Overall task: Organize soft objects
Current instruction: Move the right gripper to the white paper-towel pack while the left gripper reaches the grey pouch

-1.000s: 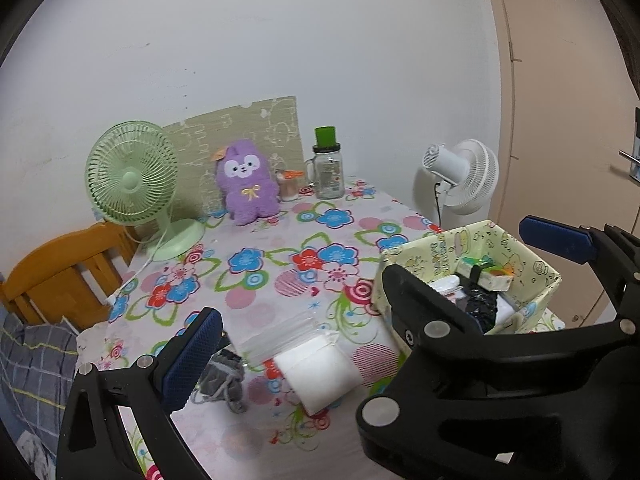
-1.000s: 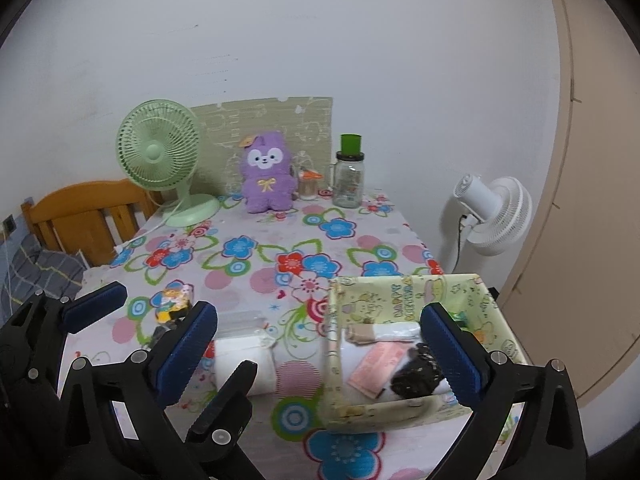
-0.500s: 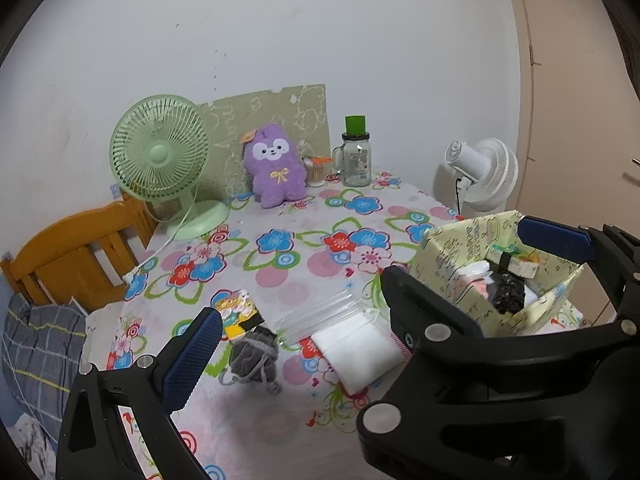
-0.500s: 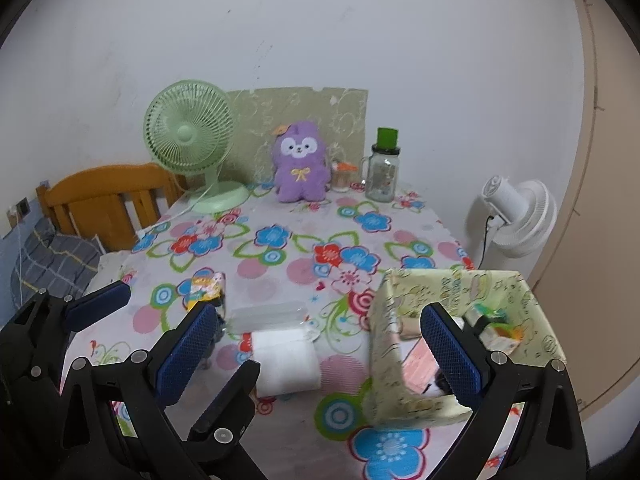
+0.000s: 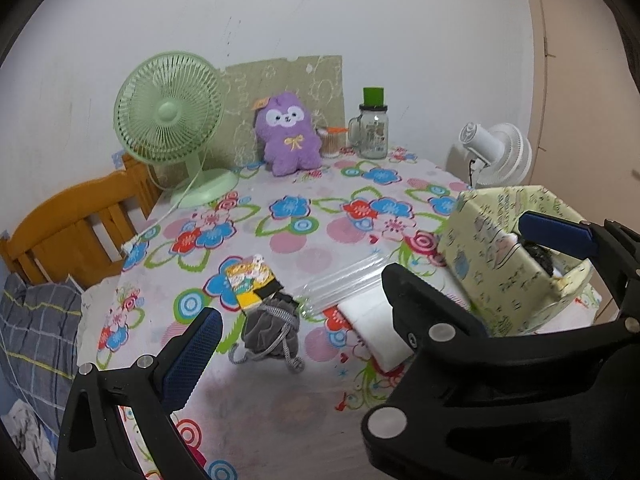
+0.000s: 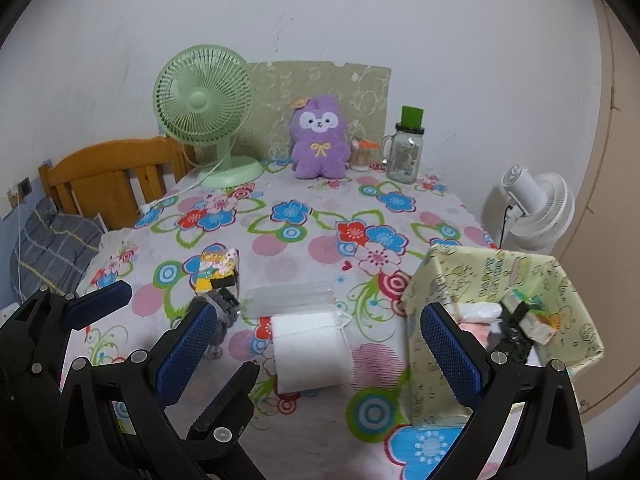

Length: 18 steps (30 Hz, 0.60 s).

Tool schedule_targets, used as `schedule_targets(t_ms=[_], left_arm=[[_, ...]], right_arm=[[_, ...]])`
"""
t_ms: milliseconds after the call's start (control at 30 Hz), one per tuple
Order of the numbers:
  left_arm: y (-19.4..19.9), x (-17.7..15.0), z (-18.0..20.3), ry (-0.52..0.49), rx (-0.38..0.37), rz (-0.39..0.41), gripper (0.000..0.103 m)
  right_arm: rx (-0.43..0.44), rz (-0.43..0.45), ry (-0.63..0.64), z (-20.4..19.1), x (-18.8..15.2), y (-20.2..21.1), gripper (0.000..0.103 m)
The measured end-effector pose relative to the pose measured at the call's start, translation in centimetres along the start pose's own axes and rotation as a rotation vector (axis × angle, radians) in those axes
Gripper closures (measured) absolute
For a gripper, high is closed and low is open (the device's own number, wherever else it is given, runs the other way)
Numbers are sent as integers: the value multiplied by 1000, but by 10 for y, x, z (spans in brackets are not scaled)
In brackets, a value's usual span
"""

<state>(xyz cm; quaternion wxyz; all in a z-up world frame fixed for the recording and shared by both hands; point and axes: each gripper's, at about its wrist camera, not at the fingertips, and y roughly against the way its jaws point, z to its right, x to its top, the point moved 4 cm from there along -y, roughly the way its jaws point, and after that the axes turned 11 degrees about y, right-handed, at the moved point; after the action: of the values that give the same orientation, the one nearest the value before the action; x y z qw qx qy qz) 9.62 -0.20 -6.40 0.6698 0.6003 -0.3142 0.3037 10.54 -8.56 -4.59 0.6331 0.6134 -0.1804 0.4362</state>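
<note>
A white soft roll (image 6: 308, 344) lies half inside a clear zip bag (image 6: 288, 296) on the flowered tablecloth, straight ahead of my right gripper (image 6: 318, 312), which is open and holds nothing. Left of the roll (image 5: 372, 320) sit a grey drawstring pouch (image 5: 272, 328) and a yellow-and-black packet (image 5: 252, 280). My left gripper (image 5: 360, 304) is open and empty above the near table edge. A pale green fabric box (image 6: 492, 276) on the right holds several items. A purple plush (image 5: 288, 140) leans at the back.
At the back stand a green desk fan (image 5: 168, 120) and a glass mug jar with a green lid (image 5: 374, 128). A white fan (image 6: 532, 208) stands beyond the table's right edge. A wooden frame (image 5: 80, 220) and plaid cloth (image 5: 36, 340) lie left.
Both grippers have drawn back from the table, so the pouch and packet now show fully. Nothing on the table has moved and both grippers stay open.
</note>
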Motion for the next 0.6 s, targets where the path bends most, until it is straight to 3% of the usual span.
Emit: schedule_targets(t_ms=[400, 600], left_arm=[[-31, -21, -14, -9, -7, -58, 3], [-45, -29, -22, 9, 23, -88, 8]], right_arm=[[37, -73, 7, -12, -19, -42, 0], [53, -110, -2, -12, -28, -60, 0]])
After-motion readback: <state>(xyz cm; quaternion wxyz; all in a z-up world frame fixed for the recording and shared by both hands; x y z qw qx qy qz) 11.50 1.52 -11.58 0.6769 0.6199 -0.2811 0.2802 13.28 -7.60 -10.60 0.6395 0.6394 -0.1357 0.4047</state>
